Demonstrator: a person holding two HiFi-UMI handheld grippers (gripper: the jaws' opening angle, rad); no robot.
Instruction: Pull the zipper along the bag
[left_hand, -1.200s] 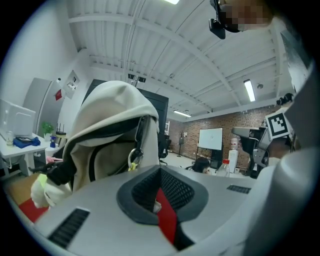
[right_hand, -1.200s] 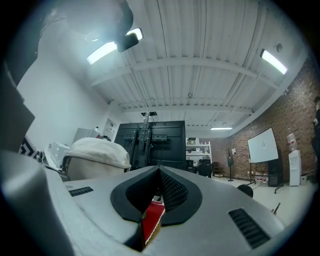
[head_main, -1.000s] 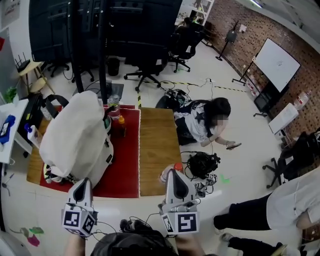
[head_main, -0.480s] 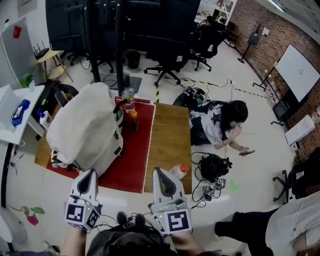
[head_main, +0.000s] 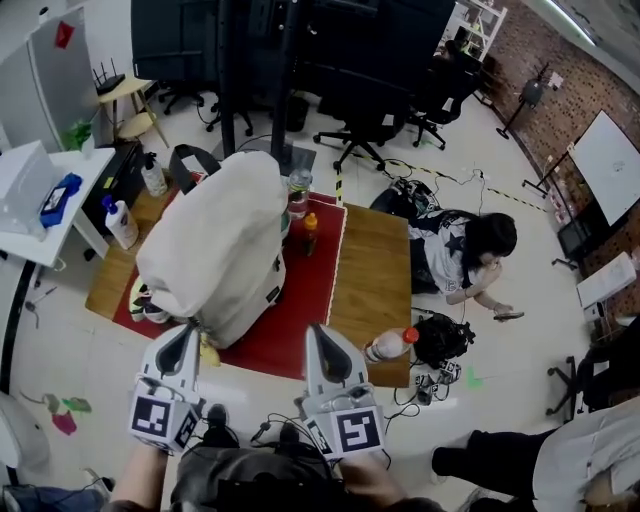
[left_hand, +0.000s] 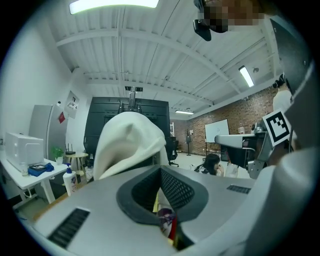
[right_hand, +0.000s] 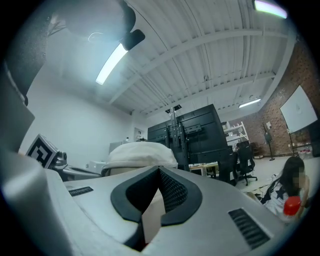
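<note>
Though bag (head_main: 215, 240) stands near, zipper hidden; left claw (head_main: 187, 340), right claw (head_main: 318, 336) pressed together.

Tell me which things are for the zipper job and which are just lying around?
For the job: white bag, left gripper, right gripper.

Just lying about: red-capped bottle at the edge of the table, white spray bottle, small orange bottle beside the bag, black backpack.
</note>
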